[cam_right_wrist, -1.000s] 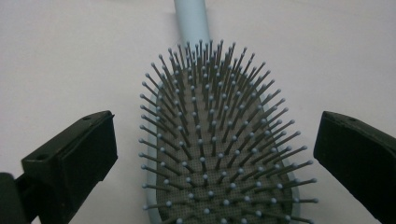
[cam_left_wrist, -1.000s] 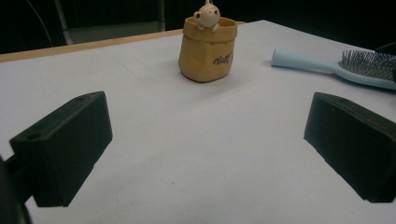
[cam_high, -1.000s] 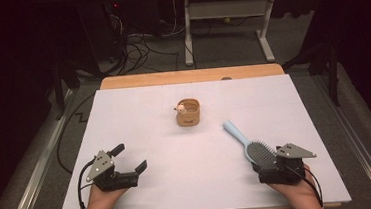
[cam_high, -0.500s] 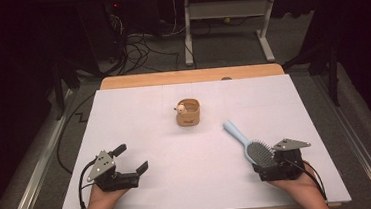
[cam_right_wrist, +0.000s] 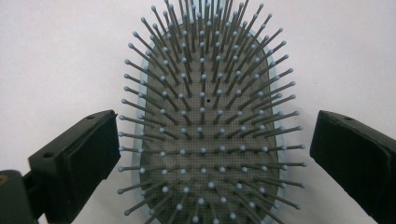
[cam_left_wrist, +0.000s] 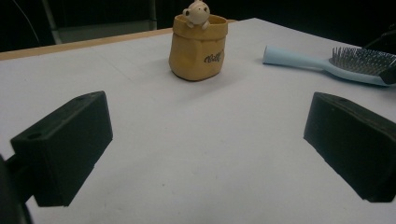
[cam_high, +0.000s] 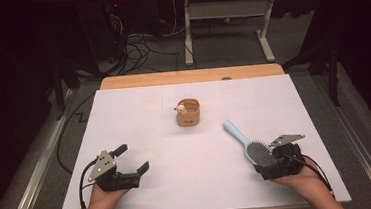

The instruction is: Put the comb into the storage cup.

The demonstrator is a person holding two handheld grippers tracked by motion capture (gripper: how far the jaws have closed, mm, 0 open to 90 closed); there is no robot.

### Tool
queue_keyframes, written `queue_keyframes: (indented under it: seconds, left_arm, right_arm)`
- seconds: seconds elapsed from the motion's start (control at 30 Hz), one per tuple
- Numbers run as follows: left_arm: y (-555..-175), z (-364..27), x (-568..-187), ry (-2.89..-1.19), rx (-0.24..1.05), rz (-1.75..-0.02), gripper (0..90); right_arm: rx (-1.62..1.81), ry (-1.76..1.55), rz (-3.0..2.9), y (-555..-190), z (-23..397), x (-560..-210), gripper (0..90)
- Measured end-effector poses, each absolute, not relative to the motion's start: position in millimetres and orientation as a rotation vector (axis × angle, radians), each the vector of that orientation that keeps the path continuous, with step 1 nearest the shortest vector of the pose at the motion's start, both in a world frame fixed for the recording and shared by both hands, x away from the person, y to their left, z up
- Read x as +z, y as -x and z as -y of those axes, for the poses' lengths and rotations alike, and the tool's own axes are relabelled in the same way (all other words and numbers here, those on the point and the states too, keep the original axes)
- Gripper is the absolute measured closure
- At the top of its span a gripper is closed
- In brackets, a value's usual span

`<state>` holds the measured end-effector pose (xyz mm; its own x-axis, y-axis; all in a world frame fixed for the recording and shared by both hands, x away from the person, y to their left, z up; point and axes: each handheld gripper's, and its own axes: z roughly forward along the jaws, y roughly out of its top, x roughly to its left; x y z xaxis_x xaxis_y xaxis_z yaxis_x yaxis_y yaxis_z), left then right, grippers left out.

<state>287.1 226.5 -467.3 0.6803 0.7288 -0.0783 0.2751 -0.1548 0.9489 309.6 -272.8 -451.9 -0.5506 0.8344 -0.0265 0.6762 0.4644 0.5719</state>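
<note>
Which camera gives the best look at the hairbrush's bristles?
The right gripper view: the hairbrush head lies between its open jaws, every bristle distinct. The high view shows the whole brush small; the left gripper view shows its handle and bristles side-on.

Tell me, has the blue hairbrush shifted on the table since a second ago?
No. The hairbrush lies where it did, its handle tip as far from the yellow pot as before, bristles up.

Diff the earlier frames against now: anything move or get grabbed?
The right gripper edged in over the head of the hairbrush. Its jaws have just been closing, the brush head between them, pads not yet pressing on it. The left gripper, open, and the yellow cup stayed put, as did the brush.
</note>
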Motion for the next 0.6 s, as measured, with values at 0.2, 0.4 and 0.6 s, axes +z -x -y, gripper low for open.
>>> queue_keyframes:
  seconds: [0.2, 0.4, 0.6]
  left_arm:
    - [-287.1, -226.0, -467.7, -1.731, 0.481, -0.811, 1.9]
    - [-287.2, -226.6, -467.4, -1.731, 0.48, -0.809, 2.1]
    - [-287.2, -226.9, -467.1, -1.735, 0.483, -0.806, 2.5]
  right_arm:
    - [0.706, -1.288, -2.457, -314.6, 270.4, -451.8, 3.1]
    - [0.647, -1.268, -2.504, -322.0, 267.0, -451.1, 7.2]
    - [0.593, -1.27, -2.533, -327.3, 262.5, -451.5, 9.6]
